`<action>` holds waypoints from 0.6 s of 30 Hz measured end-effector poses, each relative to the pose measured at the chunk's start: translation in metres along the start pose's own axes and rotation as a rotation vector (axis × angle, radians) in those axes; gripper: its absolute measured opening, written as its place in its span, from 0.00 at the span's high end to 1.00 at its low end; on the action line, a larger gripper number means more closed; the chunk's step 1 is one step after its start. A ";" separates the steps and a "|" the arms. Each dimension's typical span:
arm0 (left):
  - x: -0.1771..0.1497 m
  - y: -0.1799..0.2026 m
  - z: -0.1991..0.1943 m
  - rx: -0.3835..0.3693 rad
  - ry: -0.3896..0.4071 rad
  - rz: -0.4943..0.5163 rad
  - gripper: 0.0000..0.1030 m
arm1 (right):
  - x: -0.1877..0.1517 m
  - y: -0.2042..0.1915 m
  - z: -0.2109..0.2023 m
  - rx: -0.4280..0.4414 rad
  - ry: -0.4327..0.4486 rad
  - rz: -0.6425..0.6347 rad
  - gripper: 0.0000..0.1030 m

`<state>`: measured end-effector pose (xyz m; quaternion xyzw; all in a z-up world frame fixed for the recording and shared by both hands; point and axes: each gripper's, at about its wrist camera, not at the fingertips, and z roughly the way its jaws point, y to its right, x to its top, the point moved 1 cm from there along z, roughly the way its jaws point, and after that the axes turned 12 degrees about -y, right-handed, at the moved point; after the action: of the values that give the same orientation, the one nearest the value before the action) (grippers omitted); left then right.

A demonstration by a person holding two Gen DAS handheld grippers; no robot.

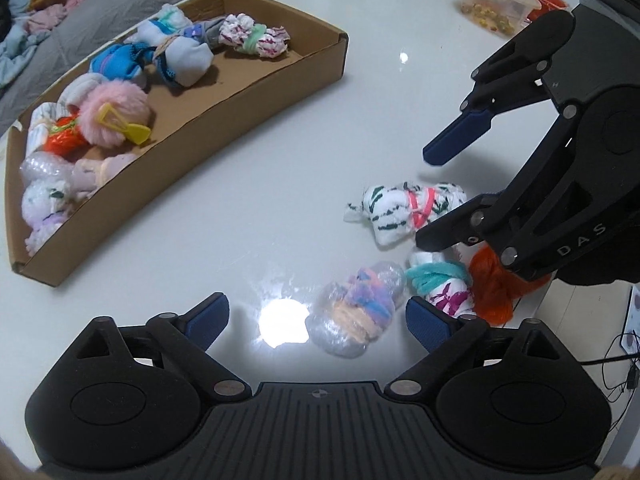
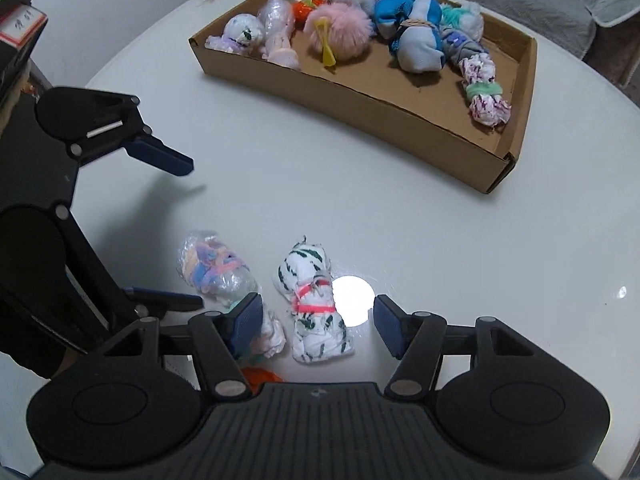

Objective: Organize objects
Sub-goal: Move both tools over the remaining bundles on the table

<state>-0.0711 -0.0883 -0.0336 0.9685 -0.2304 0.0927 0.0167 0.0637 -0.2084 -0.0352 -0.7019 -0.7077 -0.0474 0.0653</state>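
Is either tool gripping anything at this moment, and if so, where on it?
Nothing is held. The right tool straddles the green-striped white bundle with pads apart from it; the left tool stands open by the plastic-wrapped pastel bundle.

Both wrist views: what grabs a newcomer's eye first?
The cardboard tray at the far side of the white table, packed with tied sock bundles and a pink pompom. Nearer, four bundles lie loose on the table; the right tongs straddle the green-striped white bundle, pads not touching it. The left tongs stand open around the plastic-wrapped bundle.

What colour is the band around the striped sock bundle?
Bright pink band on the sock bundle; clearest in the right wrist view.
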 end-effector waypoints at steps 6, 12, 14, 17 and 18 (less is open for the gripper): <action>0.003 0.002 0.003 0.000 0.016 0.002 0.15 | 0.002 0.004 0.002 0.002 -0.008 0.024 0.47; 0.004 0.004 0.008 0.021 0.014 0.028 0.19 | 0.001 0.007 0.003 0.011 -0.012 0.042 0.48; 0.004 0.003 0.009 0.028 0.010 0.025 0.23 | 0.001 0.009 0.002 0.012 -0.012 0.050 0.48; 0.004 0.000 0.010 0.008 0.020 0.007 0.28 | -0.001 0.011 0.002 0.009 -0.015 0.059 0.49; 0.005 -0.001 0.010 0.004 0.022 0.006 0.29 | -0.001 0.011 0.001 0.009 -0.016 0.062 0.50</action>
<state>-0.0650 -0.0905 -0.0422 0.9668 -0.2328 0.1039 0.0173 0.0749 -0.2087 -0.0368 -0.7234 -0.6865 -0.0364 0.0642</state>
